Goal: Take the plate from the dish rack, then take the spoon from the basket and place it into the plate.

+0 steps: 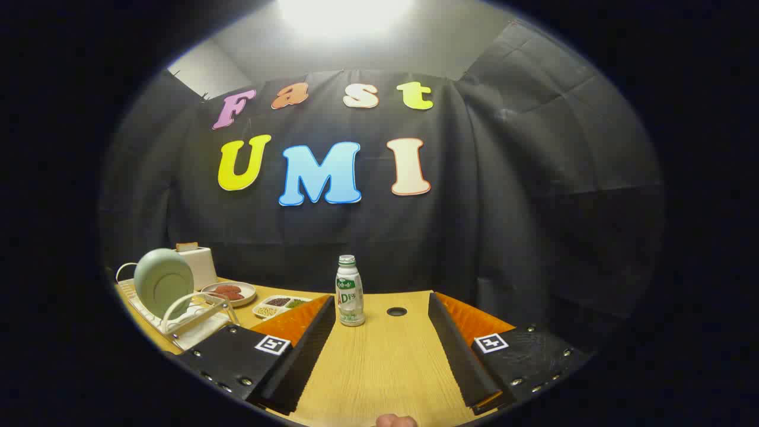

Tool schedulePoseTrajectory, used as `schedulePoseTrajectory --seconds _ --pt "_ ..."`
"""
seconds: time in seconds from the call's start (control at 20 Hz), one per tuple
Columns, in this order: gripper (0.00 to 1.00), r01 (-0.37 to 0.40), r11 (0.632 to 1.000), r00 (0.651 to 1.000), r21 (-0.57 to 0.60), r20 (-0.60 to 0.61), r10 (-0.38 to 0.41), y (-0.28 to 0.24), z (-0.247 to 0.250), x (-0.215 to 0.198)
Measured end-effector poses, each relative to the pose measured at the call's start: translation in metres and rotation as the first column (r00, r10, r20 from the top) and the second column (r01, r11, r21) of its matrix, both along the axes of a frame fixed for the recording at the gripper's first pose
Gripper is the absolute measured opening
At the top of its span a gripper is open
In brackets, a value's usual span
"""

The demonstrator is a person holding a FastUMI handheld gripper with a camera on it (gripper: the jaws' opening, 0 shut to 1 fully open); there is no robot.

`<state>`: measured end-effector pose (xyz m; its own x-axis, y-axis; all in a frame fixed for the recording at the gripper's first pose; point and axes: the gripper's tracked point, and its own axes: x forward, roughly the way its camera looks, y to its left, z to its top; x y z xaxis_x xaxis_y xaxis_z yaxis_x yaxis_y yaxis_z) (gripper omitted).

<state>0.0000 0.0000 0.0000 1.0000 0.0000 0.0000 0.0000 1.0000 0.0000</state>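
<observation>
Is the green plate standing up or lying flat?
Standing up. The green plate sits on its edge in the dish rack, leaning slightly. The gripper is open and apart from it, above bare table.

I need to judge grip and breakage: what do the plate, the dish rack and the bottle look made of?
Plate: likely glazed ceramic or melamine, pale green, soft sheen. Dish rack: looks like white-coated wire hoops over a tray. Bottle: seemingly white plastic with a printed label. The open gripper holds nothing.

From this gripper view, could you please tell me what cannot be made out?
- Basket and spoon: cannot be made out in the gripper view.
- Dish rack: near end hidden behind the open gripper's left finger.
- Compartment tray: contents too small to identify.
- Green plate: foot hidden by the rack's white loop.
</observation>
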Motion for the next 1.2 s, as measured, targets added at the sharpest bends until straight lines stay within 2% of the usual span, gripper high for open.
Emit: schedulePoseTrajectory --seconds 0.1,0.25,0.35,0.55,0.7,0.8,1.0,1.2 --pt "0.97 0.016 1.0 1.0 0.011 0.009 -0.016 0.009 0.028 -0.013" --pt "0.97 -0.028 0.998 1.0 0.052 0.0 0.028 0.043 0.056 -0.029" --pt "0.97 -0.029 0.998 1.0 0.06 0.002 0.028 0.057 0.074 -0.038" --pt "0.97 0.024 0.999 1.0 0.029 0.02 -0.024 0.083 0.102 -0.048" --pt "0.97 0.016 1.0 0.999 0.024 0.041 -0.017 0.113 0.122 -0.051" --pt "0.97 0.013 1.0 1.0 0.012 0.024 -0.013 0.131 0.124 -0.049" --pt "0.97 -0.046 0.998 0.999 0.033 -0.014 0.047 0.176 0.129 -0.042" --pt "0.97 -0.055 0.997 0.991 0.056 -0.122 0.061 0.204 0.117 -0.025"
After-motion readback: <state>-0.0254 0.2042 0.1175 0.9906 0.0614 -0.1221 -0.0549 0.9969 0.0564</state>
